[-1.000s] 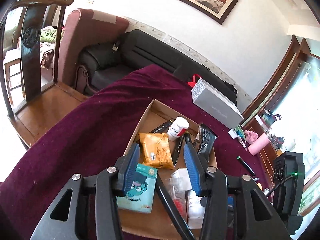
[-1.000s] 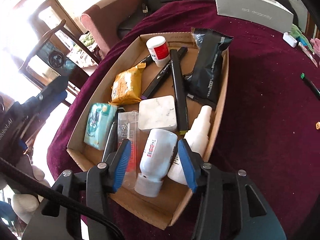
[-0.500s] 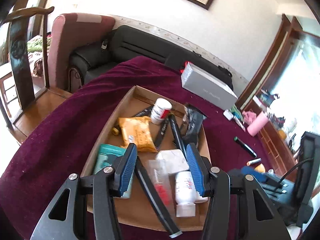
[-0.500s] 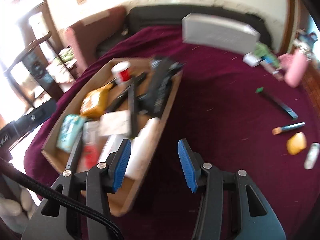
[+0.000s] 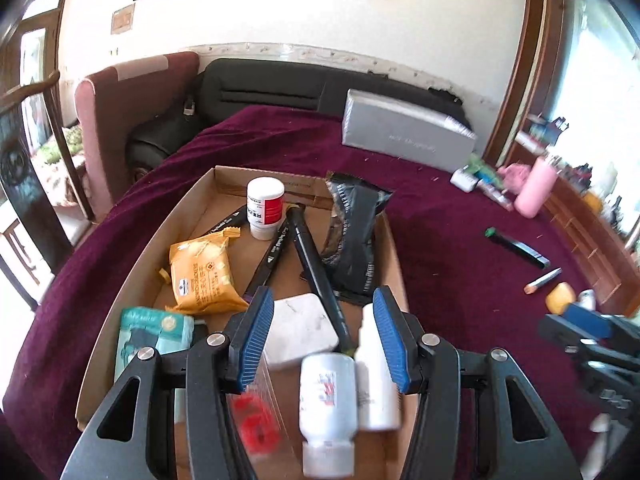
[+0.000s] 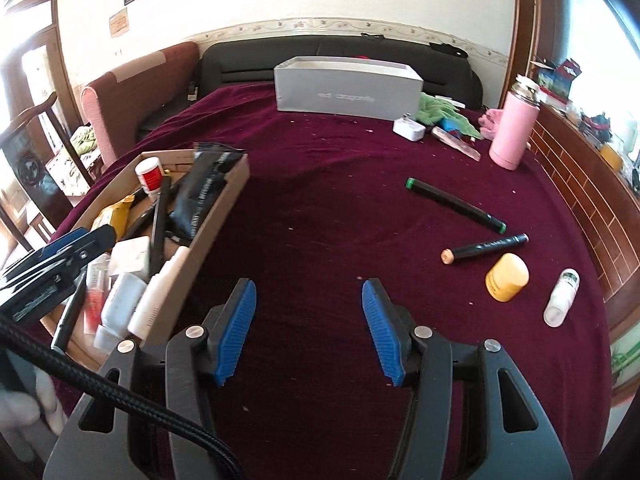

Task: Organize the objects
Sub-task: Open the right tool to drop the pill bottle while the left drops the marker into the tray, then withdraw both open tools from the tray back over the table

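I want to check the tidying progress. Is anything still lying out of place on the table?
Yes. Four small things still lie loose on the purple cloth, outside the cardboard tray: a green-capped marker, a second black marker, a yellow jar on its side and a small white bottle, also lying down.

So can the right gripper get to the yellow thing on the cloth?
Probably yes. The right gripper has its jaws open and empty, and only bare red cloth lies between it and the yellow thing.
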